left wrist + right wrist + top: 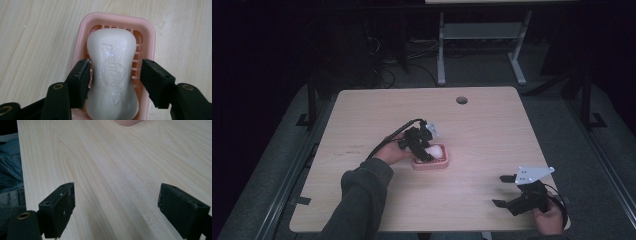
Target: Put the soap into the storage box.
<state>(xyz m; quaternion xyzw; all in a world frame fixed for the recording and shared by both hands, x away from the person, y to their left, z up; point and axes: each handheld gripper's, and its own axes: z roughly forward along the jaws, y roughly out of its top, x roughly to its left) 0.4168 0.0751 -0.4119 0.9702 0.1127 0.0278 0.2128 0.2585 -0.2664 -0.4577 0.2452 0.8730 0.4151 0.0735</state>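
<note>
A white bar of soap (pixel 112 72) with raised lettering lies in a pink slotted soap dish (pixel 150 32) on the wooden table. My left gripper (pixel 115 77) straddles the bar's narrow waist. Its left pad is at the bar's side, and a gap shows between the bar and the right pad. From above, the left gripper (pixel 424 150) hangs over the dish (pixel 439 163) and soap (pixel 435 149) at mid-table. My right gripper (pixel 498 190) rests open near the front right edge, with bare wood between its jaws (pixel 116 207).
The light wooden table (pixel 492 130) has a round cable hole (pixel 461 100) at its far side. A corner of the pink dish (pixel 127 122) appears at the top of the right gripper view. The table's near edge runs just left of the right gripper.
</note>
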